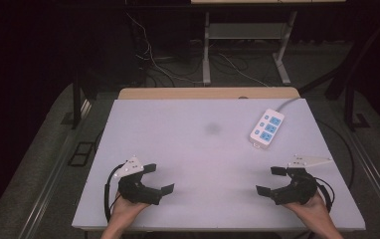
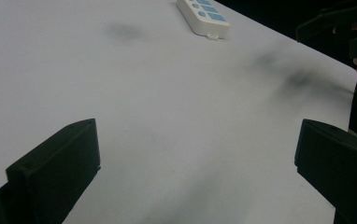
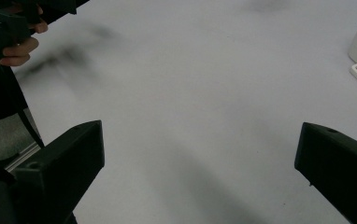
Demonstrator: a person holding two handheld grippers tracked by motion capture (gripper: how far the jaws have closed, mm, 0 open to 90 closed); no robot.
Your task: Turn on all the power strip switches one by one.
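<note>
While both grippers idle low near the table's (image 1: 193, 149) near edge, nothing's held: L gripper (image 1: 158, 180) spread wide, R gripper (image 1: 270, 180) likewise, empty. Power strip (image 1: 267, 128) lies ahead of R, slightly inboard, well apart; far ahead-right of L. Looks like start/approach step. Next, prob.: R reaches fwd, jaws squared across strip's body.

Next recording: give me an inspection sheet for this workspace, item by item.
Surface: white table, faint dark smudge mid-table.
Job's things: white power strip with blue sockets, far right, untouched.
Clutter: nothing seen.
Grippers: left gripper and right gripper both open, empty, near the front edge.
Cables: strip's cord runs off the far edge; loose wires on the floor behind.
Surroundings: dark room, metal frame legs beyond the table.
</note>
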